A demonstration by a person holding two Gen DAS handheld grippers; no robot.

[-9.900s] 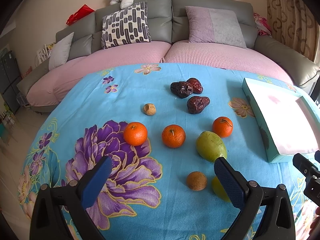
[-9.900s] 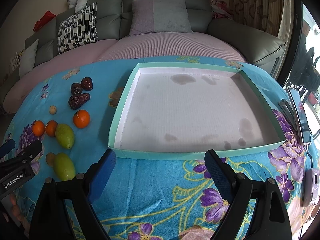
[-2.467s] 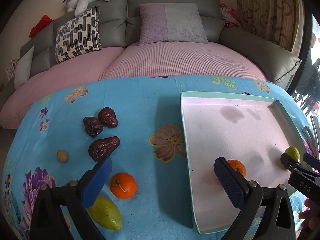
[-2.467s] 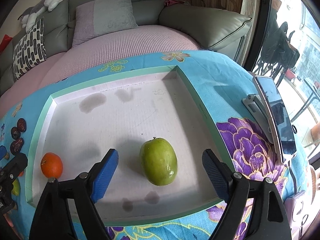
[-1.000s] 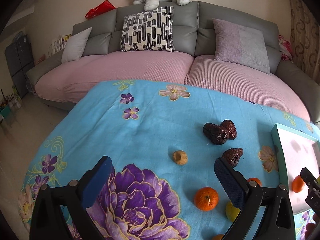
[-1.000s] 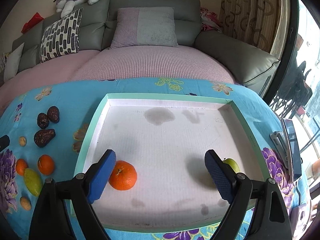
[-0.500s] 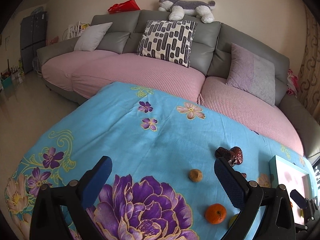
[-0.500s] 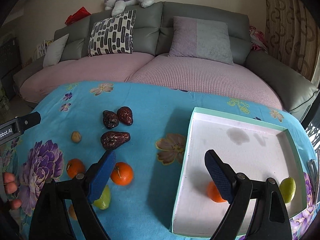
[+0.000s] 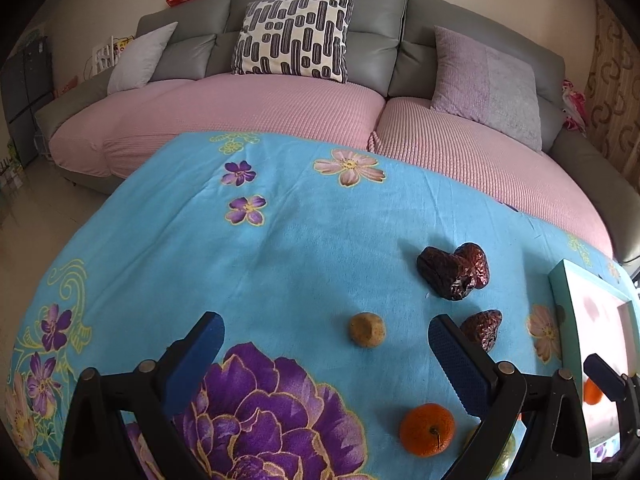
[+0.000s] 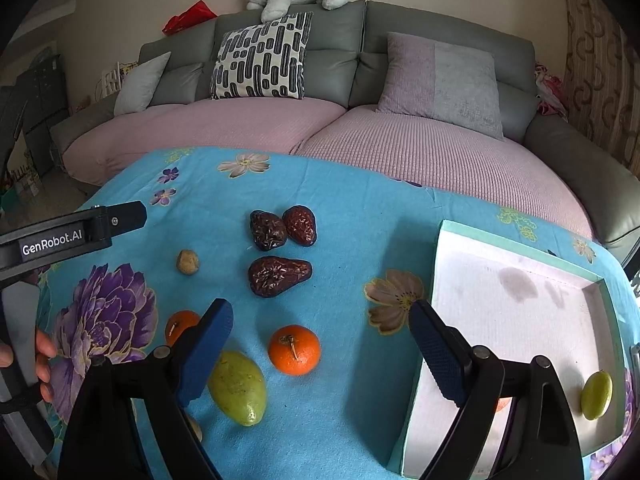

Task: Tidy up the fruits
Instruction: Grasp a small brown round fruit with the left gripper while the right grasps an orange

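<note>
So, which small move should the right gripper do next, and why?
Probably lower the right gripper onto the orange on the cloth. Its jaws stand open and empty, and this orange lies almost between them. The tray already holds a green fruit and another orange, partly hidden, so the nearest loose fruit seems the natural next pick.

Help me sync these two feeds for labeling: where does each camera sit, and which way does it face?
Left wrist: sits on the left tool, looks down across the blue tablecloth toward the sofa; its open fingers show, and the right tool's tip at the right edge.
Right wrist: sits on the right tool, facing the same way, aimed nearer the tray; its open fingers, the left tool and a hand show.
Shared: the dates, an orange, tray, sofa.
</note>
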